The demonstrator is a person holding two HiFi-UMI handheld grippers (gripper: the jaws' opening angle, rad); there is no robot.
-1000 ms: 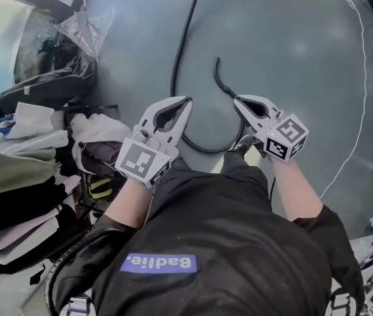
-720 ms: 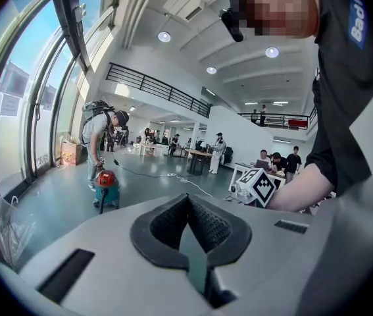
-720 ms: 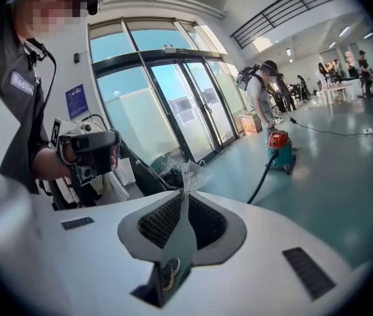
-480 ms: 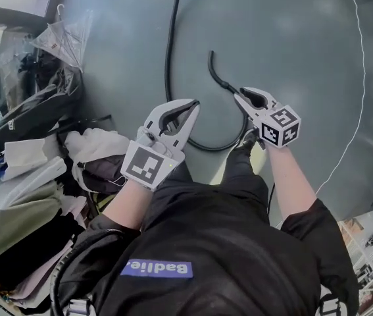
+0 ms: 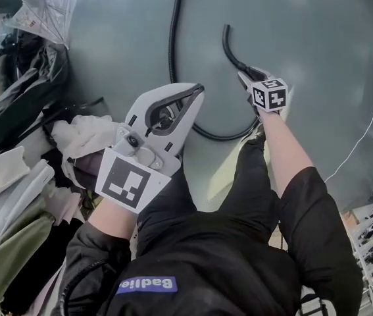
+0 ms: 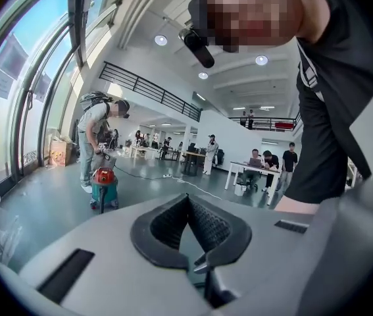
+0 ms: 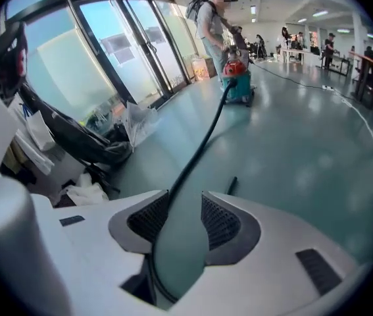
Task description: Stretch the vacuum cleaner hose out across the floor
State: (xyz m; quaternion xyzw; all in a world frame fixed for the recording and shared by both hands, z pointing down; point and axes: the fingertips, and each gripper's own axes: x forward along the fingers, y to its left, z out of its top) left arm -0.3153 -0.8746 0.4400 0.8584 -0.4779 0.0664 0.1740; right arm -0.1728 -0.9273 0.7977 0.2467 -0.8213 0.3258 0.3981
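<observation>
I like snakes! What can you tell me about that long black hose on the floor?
The hose is thin, black and bendy-looking. It lies on the grey floor, runs from the red-and-teal vacuum cleaner, loops into a U and ends loose. The right gripper, jaws just opening, hangs over it without pinching.

Left claw (image 5: pixel 197 90) closed; right claw (image 5: pixel 245 75) reaches down, its jaws just opening astride the hose (image 5: pixel 172 38).
</observation>
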